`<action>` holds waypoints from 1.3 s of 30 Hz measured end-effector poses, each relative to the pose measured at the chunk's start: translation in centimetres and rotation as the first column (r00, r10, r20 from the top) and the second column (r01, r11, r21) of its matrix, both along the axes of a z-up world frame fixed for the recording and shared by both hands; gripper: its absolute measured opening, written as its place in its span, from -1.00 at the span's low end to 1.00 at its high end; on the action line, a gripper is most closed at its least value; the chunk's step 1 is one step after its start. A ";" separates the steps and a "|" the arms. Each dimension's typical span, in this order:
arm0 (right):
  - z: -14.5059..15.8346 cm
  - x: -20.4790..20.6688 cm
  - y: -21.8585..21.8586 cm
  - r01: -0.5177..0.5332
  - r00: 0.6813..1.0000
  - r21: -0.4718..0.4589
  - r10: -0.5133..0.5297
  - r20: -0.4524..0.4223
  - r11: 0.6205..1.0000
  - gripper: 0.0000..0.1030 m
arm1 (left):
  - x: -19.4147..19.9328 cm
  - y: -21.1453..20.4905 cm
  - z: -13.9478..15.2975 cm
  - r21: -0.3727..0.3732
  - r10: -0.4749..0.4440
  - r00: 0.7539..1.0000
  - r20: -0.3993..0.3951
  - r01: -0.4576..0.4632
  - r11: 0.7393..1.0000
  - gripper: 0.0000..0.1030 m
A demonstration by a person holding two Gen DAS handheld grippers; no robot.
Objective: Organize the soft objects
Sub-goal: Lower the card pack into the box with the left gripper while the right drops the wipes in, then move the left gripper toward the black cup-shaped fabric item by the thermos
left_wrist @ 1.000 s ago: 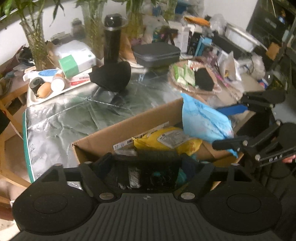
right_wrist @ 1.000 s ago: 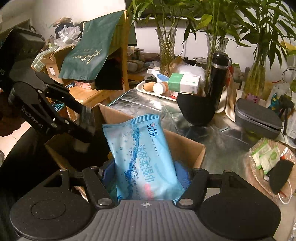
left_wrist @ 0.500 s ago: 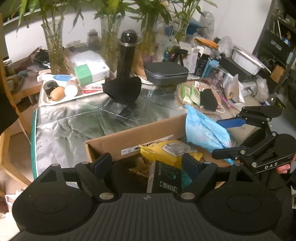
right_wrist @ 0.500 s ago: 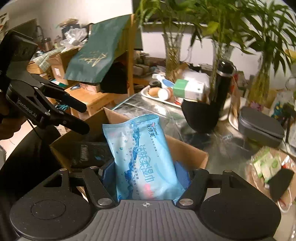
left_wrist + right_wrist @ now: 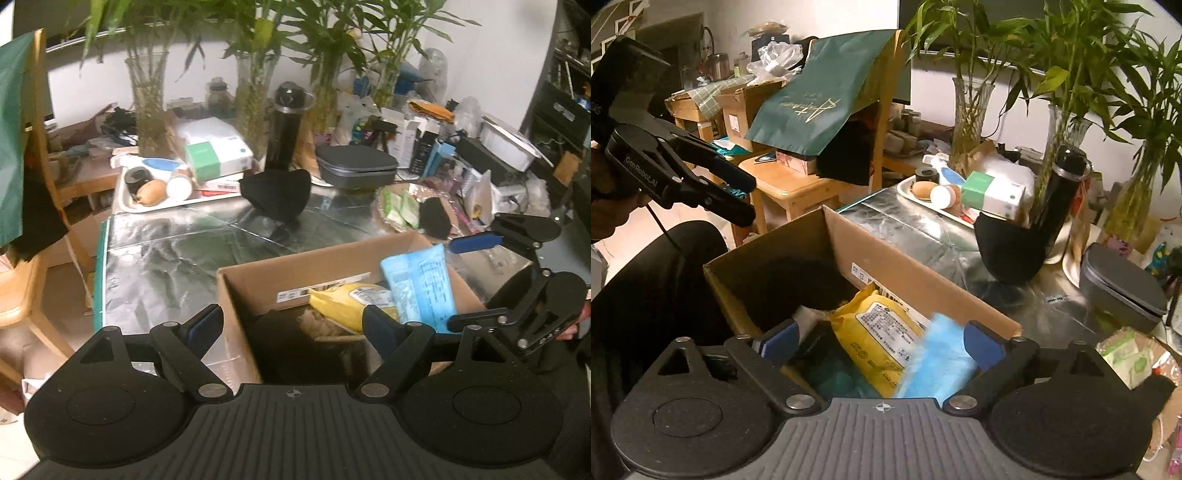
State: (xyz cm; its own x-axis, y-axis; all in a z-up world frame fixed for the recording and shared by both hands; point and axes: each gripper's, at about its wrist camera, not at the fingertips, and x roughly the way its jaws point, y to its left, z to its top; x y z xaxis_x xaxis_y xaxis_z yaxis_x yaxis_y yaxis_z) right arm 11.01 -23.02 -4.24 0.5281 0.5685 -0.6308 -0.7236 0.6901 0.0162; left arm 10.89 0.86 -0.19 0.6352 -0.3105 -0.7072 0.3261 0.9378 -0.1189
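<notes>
An open cardboard box (image 5: 295,258) (image 5: 908,273) stands on the foil-covered table. Inside lies a yellow soft pack (image 5: 343,302) (image 5: 882,332). A blue wipes pack (image 5: 419,288) (image 5: 934,362) is dropping into the box's right end, blurred in the right wrist view. My right gripper (image 5: 881,328) (image 5: 452,282) hangs over it, its jaws opening and the pads off the pack. Above the box's near left corner my left gripper (image 5: 291,314) (image 5: 750,201) is open and holds nothing.
Beyond the box a black soft cap (image 5: 277,192) (image 5: 1008,251) leans by a black bottle (image 5: 286,129). A basket (image 5: 391,221) with green packets and a black mask sits right. A white tray (image 5: 129,206), grey case (image 5: 354,166), plant vases and a wooden chair (image 5: 790,184) surround it.
The right gripper's jaws spread and the blue pack, held upright before, tipped and fell into the box. The left gripper drew back and up out of the box.
</notes>
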 end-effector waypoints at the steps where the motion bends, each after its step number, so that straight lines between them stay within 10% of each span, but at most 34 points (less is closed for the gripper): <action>1: 0.0 -0.1 -0.1 0.007 1.000 0.000 -0.007 0.002 1.000 0.92 | -0.1 0.2 -0.1 -0.003 0.007 1.000 0.002 -0.007 1.000 0.61; 39: -1.7 6.5 -3.5 0.335 0.939 0.030 -0.331 -0.088 0.942 1.00 | 3.5 1.2 -1.8 0.004 0.075 0.994 0.081 -0.075 0.997 0.60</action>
